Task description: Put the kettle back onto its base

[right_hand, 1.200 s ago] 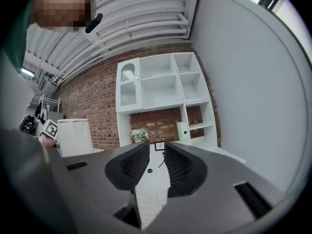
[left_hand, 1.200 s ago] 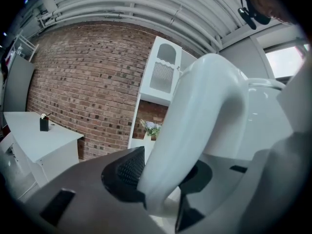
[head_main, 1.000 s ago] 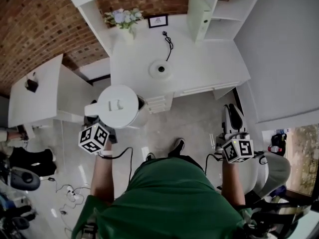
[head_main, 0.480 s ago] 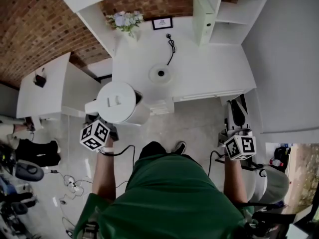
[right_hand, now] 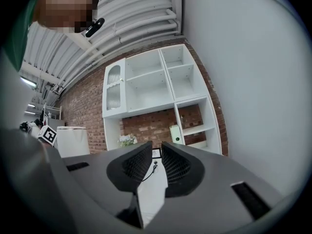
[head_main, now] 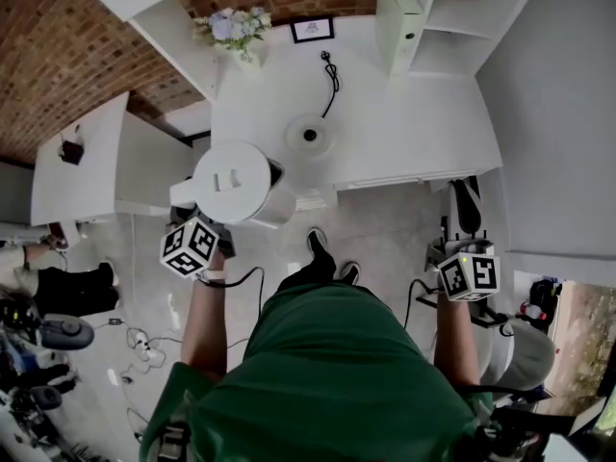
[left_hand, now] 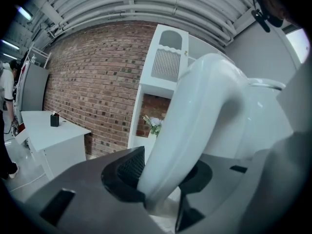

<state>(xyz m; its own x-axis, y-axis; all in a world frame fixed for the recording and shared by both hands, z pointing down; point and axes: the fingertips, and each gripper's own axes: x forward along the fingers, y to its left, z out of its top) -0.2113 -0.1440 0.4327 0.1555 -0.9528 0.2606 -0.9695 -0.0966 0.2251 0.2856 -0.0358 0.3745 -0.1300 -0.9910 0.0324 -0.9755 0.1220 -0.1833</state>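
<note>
A white kettle (head_main: pixel 231 183) hangs over the floor just off the front left corner of the white desk (head_main: pixel 414 133). My left gripper (head_main: pixel 189 210) is shut on its handle (left_hand: pixel 195 126), whose curved white bar fills the space between the dark pads (left_hand: pixel 127 167). The round kettle base (head_main: pixel 310 135) lies on the desk, to the right of and beyond the kettle, and its cord (head_main: pixel 329 70) runs toward the wall. At the desk's front right corner my right gripper (head_main: pixel 464 221) is level; its jaws are closing on a narrow gap (right_hand: pixel 156 165) with nothing in it.
A vase of flowers (head_main: pixel 236 27) and a small picture frame (head_main: pixel 311 30) stand at the back of the desk. White shelves (head_main: pixel 423 17) rise at the right. A side table (head_main: pixel 77 166) is at the left, with cables on the floor (head_main: pixel 135 354).
The person has stepped toward the desk. The kettle in my left gripper has come closer to the base. The right gripper has moved forward too.
</note>
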